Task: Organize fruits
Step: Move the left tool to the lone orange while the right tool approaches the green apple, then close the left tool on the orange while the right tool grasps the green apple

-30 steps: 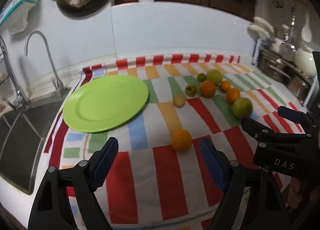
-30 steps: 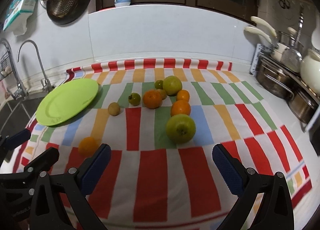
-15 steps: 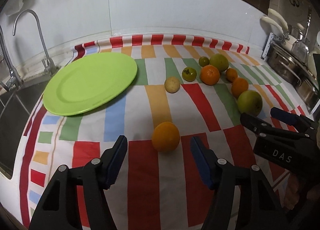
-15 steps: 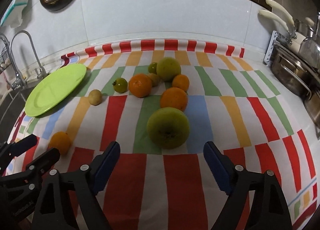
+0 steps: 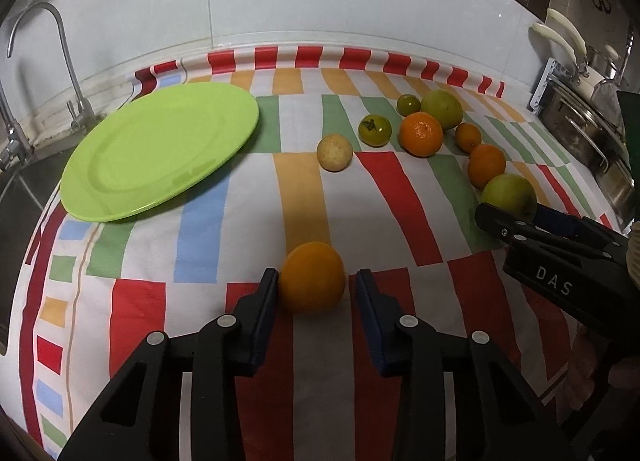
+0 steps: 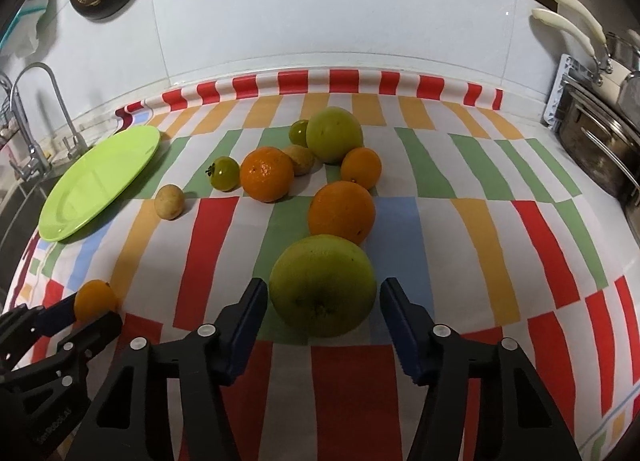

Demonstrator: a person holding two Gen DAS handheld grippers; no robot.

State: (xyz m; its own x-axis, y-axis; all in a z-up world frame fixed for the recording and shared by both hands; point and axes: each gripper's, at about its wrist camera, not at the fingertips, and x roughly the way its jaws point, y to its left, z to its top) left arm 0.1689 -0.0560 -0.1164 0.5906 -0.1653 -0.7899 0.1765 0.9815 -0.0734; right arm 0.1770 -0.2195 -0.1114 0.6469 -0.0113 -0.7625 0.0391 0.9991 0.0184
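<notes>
At the bottom centre of the left view, the left tongs (image 5: 314,289) straddle an orange (image 5: 312,283) on the striped cloth (image 5: 200,229); the left pad touches it, the right stands just clear. At the bottom centre of the right view, the right tongs (image 6: 322,307) gape wide around a green apple (image 6: 322,285), touching neither side. The green plate (image 5: 160,149) lies at upper left.
</notes>
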